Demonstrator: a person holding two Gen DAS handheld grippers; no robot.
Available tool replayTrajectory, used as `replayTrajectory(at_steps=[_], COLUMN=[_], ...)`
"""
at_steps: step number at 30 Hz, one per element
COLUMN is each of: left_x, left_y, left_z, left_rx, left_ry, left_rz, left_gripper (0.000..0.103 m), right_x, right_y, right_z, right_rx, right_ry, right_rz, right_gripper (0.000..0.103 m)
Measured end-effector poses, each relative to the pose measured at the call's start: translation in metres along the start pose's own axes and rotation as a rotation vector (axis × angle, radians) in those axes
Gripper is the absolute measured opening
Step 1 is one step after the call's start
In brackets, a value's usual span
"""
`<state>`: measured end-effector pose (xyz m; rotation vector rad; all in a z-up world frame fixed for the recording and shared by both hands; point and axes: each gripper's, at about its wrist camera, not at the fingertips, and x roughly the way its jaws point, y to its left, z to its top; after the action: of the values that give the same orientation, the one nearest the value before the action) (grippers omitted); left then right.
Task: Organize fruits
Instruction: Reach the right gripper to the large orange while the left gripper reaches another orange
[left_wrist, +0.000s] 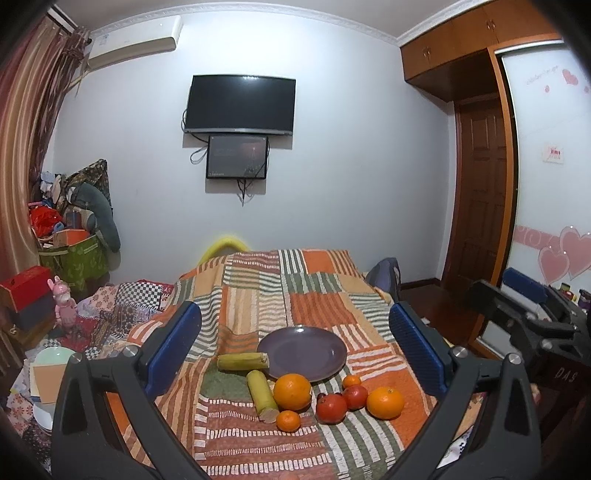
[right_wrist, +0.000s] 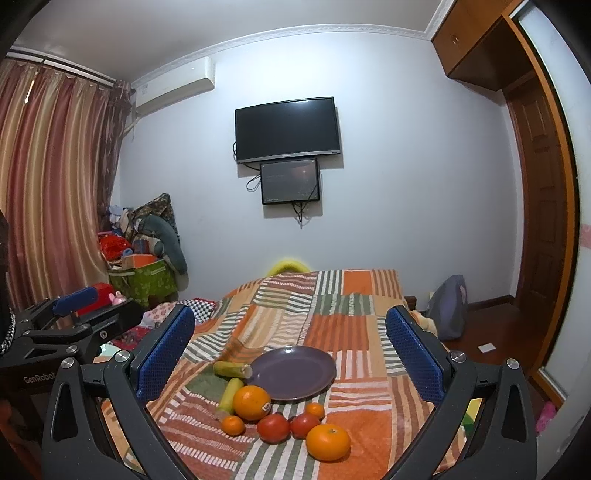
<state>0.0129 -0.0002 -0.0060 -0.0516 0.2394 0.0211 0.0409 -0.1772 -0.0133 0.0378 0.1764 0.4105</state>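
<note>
Fruit lies loose on a patchwork blanket (left_wrist: 321, 291) over a bed, in front of an empty purple plate (left_wrist: 302, 353). From left: two banana pieces, one (left_wrist: 242, 362) touching the plate rim, one (left_wrist: 262, 395) pointing forward; a large orange (left_wrist: 292, 391) against the rim; a small tangerine (left_wrist: 288, 421); two red fruits (left_wrist: 331, 408) touching each other; a second tangerine (left_wrist: 351, 381); another orange (left_wrist: 385, 402). Left gripper (left_wrist: 295, 350) and right gripper (right_wrist: 290, 354) both hover above, fingers spread wide, holding nothing. Risks, as judged: round fruit may roll on the soft, creased blanket when nudged; a touching neighbour may be knocked aside; the plate may tip on the uneven bedding; both grippers could collide, being close.
</note>
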Motion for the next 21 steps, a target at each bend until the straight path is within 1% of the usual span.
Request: replayTrajectory(at_steps=[2, 4, 6, 8, 11, 13, 14, 15, 16, 17, 18, 19, 20, 21], left_x=[0.005, 0.01, 0.018, 0.027, 0.044, 0.055, 0.062, 0.07, 0.077, 0.085, 0.095, 0.1, 0.108, 0.115], left_y=[0.002, 0.003, 0.005, 0.008, 0.013, 0.015, 0.017, 0.019, 0.021, 0.024, 0.026, 0.027, 0.028, 0.029], left_z=[-0.002, -0.004, -0.007, -0.01, -0.017, -0.022, -0.025, -0.029, -0.032, -0.036, -0.041, -0.045, -0.05, -0.055], left_rx=[0.005, 0.012, 0.021, 0.026, 0.024, 0.023, 0.023, 0.02, 0.016, 0.011, 0.007, 0.005, 0.004, 0.006], left_ry=[0.017, 0.029, 0.051, 0.084, 0.136, 0.168, 0.19, 0.217, 0.241, 0.269, 0.305, 0.325, 0.351, 0.378], left_rz=[0.007, 0.015, 0.019, 0.013, 0.008, 0.01, 0.007, -0.001, -0.011, -0.023, -0.036, -0.042, -0.051, -0.061], left_gripper=[0.102, 0.096, 0.086, 0.082, 0.075, 0.071, 0.067, 0.062, 0.059, 0.052, 0.046, 0.044, 0.04, 0.04], right_x=[0.003, 0.008, 0.013, 0.02, 0.03, 0.037, 0.042, 0.045, 0.051, 0.054, 0.056, 0.059, 0.061, 0.063], right_y=[-0.004, -0.008, -0.01, -0.013, -0.02, -0.025, -0.029, -0.033, -0.037, -0.041, -0.044, -0.047, -0.05, -0.051], right_z=[-0.001, -0.003, -0.006, -0.01, -0.02, -0.026, -0.031, -0.035, -0.04, -0.043, -0.047, -0.052, -0.057, -0.061], right_rx=[0.006, 0.003, -0.011, -0.031, -0.045, -0.041, -0.036, -0.03, -0.024, -0.019, -0.012, -0.006, -0.001, 0.0], right_ry=[0.008, 0.021, 0.042, 0.073, 0.126, 0.172, 0.202, 0.225, 0.257, 0.279, 0.302, 0.324, 0.348, 0.364], right_rz=[0.007, 0.003, -0.01, -0.021, -0.018, -0.008, -0.004, -0.002, 0.002, 0.006, 0.013, 0.023, 0.034, 0.041], right_gripper=[0.103, 0.103, 0.103, 0.103, 0.094, 0.084, 0.08, 0.074, 0.069, 0.067, 0.062, 0.058, 0.056, 0.054])
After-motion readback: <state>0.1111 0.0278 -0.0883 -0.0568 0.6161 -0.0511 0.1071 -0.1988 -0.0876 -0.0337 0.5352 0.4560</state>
